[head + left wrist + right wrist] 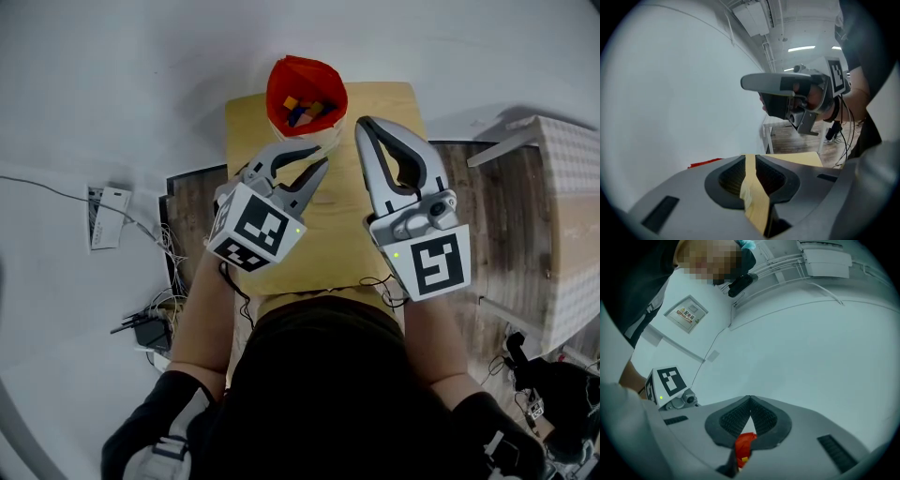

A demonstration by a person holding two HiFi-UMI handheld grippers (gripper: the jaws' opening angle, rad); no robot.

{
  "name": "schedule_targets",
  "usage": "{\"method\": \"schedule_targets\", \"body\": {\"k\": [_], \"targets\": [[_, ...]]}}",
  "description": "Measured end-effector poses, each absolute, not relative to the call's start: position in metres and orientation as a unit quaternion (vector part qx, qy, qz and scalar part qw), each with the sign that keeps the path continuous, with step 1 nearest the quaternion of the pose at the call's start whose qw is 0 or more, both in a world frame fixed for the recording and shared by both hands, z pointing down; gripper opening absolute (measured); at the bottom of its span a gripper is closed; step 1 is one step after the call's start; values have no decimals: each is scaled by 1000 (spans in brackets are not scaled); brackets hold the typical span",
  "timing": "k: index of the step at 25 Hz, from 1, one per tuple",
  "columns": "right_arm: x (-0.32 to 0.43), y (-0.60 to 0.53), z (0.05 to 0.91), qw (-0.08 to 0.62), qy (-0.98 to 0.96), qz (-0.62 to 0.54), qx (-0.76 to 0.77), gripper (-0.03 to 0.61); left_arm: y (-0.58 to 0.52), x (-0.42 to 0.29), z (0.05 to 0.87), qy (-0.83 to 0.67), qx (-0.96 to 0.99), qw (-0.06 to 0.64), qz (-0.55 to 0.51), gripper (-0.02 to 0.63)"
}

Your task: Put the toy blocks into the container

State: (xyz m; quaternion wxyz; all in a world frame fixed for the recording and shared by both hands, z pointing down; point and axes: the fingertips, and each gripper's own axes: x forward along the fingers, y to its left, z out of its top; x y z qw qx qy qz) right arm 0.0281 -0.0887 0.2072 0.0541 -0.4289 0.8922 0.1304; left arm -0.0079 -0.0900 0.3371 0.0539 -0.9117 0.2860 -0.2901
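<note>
Pretty much nothing readable here. Only the small white rectangular wall sign (687,313) has print, next to an orange warning triangle, and it's too tiny to make out.

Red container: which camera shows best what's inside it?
Head view: it looks down into the red container, showing coloured blocks inside. Left gripper view catches only a red sliver; right gripper view only a red patch past its jaws.

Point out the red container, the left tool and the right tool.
red container (279,89): head view, on its left inner wall.
left tool (324,156): head view, midway between its fingertips.
right tool (363,123): head view, at its closed tips.
</note>
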Motion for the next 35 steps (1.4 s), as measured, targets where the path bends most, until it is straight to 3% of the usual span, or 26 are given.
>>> {"method": "schedule_targets", "body": {"k": [19, 35], "targets": [[40, -96, 222, 44, 890, 118, -439, 25, -74, 7, 475, 127, -888, -17, -442, 236], [51, -105, 231, 36, 885, 110, -452, 25, -62, 0, 569, 47, -841, -54, -537, 261]]}}
